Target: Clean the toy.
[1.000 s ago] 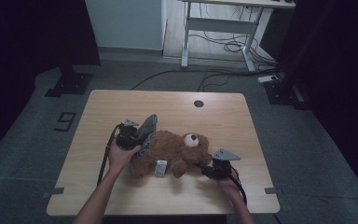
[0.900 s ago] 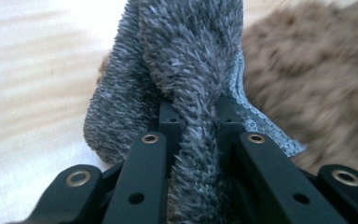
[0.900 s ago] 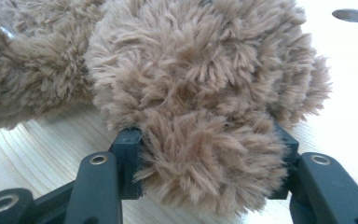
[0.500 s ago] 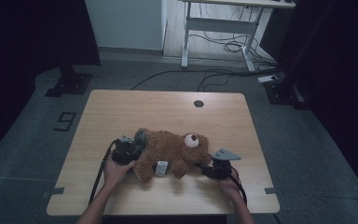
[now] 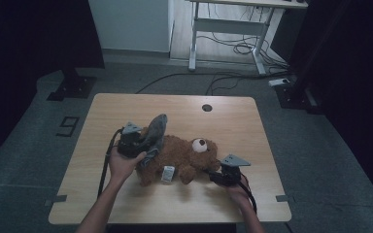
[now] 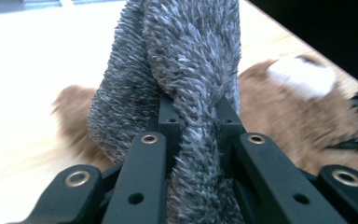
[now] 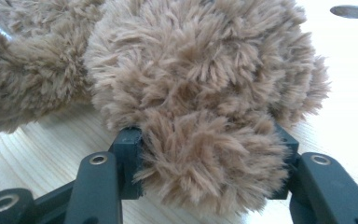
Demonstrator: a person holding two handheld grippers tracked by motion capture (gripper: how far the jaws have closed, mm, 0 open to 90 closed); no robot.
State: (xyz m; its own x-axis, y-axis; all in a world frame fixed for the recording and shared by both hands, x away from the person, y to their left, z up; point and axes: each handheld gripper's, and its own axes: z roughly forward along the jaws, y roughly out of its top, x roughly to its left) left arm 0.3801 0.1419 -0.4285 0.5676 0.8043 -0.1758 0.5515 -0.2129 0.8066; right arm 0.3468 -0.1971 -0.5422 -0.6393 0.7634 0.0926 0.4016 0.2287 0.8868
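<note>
Lying on its back in the middle of the wooden table [image 5: 102, 194] is a brown teddy bear [image 5: 182, 158]. Its head with the white snout [image 5: 200, 143] points toward the far right side, and a small white tag [image 5: 167, 174] sticks out of its tummy.

A person stands at the near edge with a tool in each hand. The left gripper [image 5: 148, 145] is pinched tight on a grey fuzzy cloth [image 5: 156, 132]. The cloth stands up above the bear's left end, and its lower part hangs down against the brown fur. In the left gripper view, the grey cloth [image 6: 186, 93] is squeezed between the two black jaws, and the bear [image 6: 298, 116] is a blurry brown shape behind it.

The right gripper [image 5: 212, 173] is at the bear's right side, down near the table top. In the right gripper view its jaws hug a round, fluffy brown part of the bear [image 7: 205, 112], one jaw on each side, pressing into the fur. I cannot tell if that part is a paw or an ear. A dark round hole [image 5: 207, 107] sits in the table near the far edge.
</note>
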